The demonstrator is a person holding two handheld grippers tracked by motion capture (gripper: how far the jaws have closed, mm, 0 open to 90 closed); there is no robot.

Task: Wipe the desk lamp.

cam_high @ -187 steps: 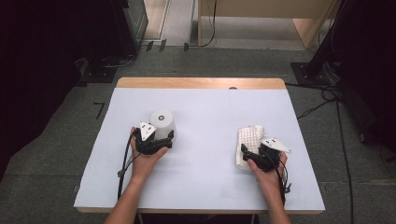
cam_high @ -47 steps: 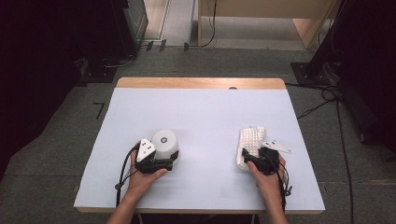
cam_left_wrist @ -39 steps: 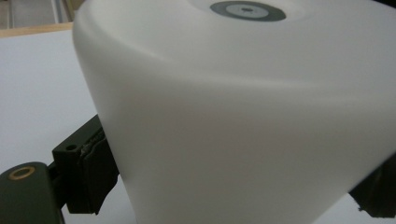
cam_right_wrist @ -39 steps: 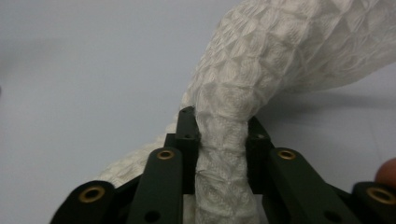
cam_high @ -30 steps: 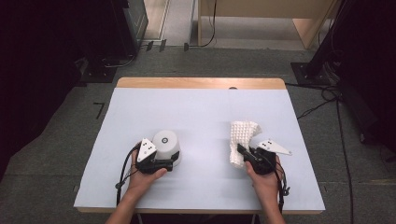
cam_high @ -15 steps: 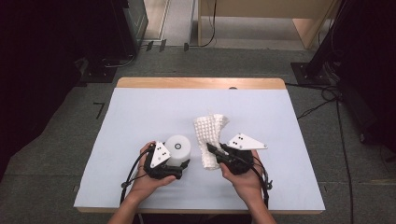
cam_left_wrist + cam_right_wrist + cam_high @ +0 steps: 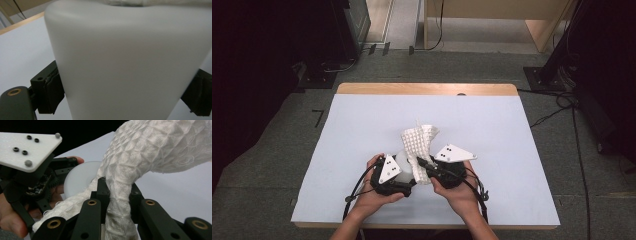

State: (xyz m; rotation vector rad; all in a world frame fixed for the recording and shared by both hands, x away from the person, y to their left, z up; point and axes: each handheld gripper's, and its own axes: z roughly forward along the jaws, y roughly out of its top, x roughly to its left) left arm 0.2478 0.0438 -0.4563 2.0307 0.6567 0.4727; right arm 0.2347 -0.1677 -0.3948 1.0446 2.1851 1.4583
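A white cup stands lifted near the table's front edge, gripped from both sides by my left gripper; in the left gripper view the cup's smooth wall sits between the two black pads. A white waffle-weave cloth hangs bunched from my right gripper, which is shut on it. In the right gripper view the cloth rises from between the jaws, and the cup's round end shows just behind it, held by the other gripper. The cloth touches or overlaps the cup.
The pale blue table top has a wooden strip along its far edge. Dark floor, cables and furniture legs lie beyond the table. Both hands are close together at the front middle.
My right gripper has carried the cloth leftward and up, from the right side of the table to right beside the cup. The left gripper with the cup has shifted slightly toward the middle.
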